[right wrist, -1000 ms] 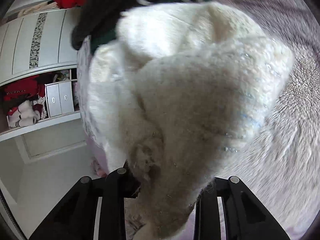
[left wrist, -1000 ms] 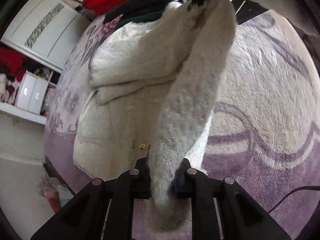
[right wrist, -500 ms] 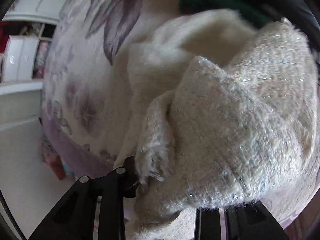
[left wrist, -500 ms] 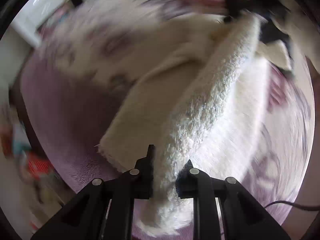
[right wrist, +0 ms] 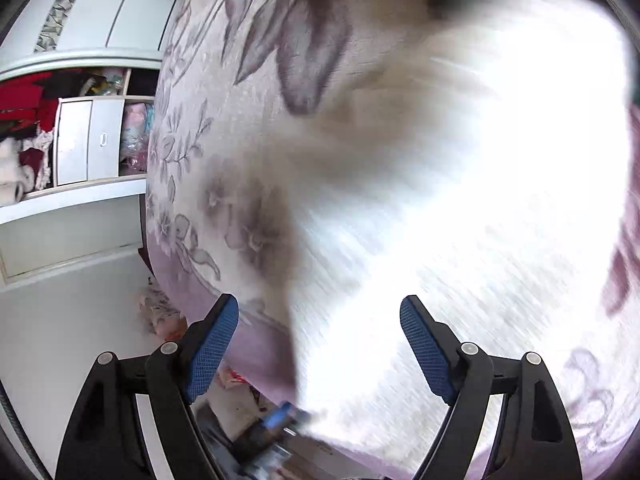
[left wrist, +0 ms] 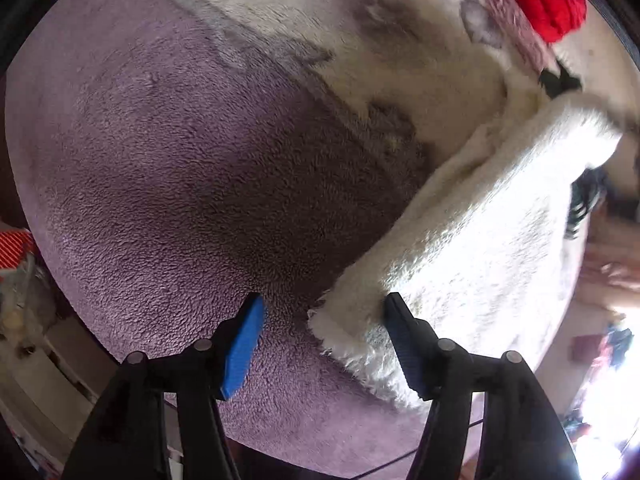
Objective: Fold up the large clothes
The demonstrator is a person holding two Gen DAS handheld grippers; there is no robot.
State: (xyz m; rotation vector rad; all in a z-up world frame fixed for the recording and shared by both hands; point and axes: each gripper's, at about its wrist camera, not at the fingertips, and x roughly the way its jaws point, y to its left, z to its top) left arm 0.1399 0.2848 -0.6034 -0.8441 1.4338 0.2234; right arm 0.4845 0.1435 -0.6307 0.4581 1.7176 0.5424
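Note:
A white fluffy garment (left wrist: 472, 248) lies on the purple fleece blanket (left wrist: 180, 184), running from the lower middle to the upper right of the left wrist view. My left gripper (left wrist: 324, 320) points down at it with its jaws opening. The garment's hem corner sits loose between the blue pads (left wrist: 244, 344), close to the right one, with neither pad pressing it. In the right wrist view the same garment (right wrist: 460, 200) is blurred and overexposed. My right gripper (right wrist: 320, 320) hovers over it with its jaws opening wide, and the cloth lies below the pads, not pinched.
A red garment (left wrist: 540, 4) lies at the blanket's far end, with dark clothes beside it. A white wardrobe with open shelves (right wrist: 80, 148) stands beyond the floral bed edge (right wrist: 176, 200). Clutter lies on the floor (right wrist: 160, 312) below. A blurred blue-and-black object (right wrist: 276, 420) shows under the right gripper.
Both grippers were shut on the white garment and have now let go. The left gripper swung across the bed and rolled; the garment has dropped onto the blanket.

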